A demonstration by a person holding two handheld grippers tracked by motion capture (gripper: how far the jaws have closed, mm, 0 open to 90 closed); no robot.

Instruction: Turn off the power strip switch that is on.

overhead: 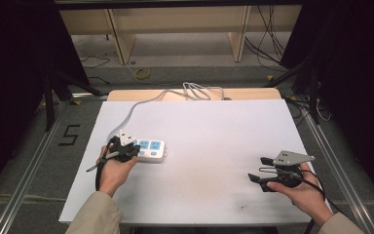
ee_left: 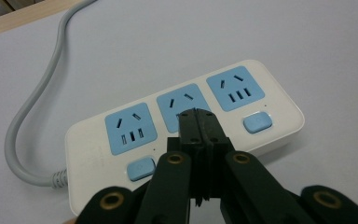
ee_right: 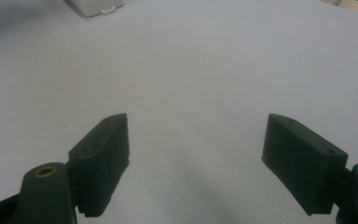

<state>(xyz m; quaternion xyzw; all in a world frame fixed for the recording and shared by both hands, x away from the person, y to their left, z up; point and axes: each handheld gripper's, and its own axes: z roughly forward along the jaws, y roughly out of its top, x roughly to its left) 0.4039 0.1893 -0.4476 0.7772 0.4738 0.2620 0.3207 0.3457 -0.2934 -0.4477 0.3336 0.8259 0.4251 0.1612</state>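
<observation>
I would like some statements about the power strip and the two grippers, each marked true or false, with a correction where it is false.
1. The left gripper has its fingers pressed together above the middle socket of the power strip. True.
2. The right gripper is shut. False: its fingers are wide apart over the bare white table.
3. The power strip has three blue sockets. True.
4. A plug sits in one of the sockets. False: all three visible sockets are free.
5. The grey cable of the strip leads off toward the far edge of the table. True.
6. The right gripper holds the strip. False: it is far to the right of the strip and holds nothing.
</observation>
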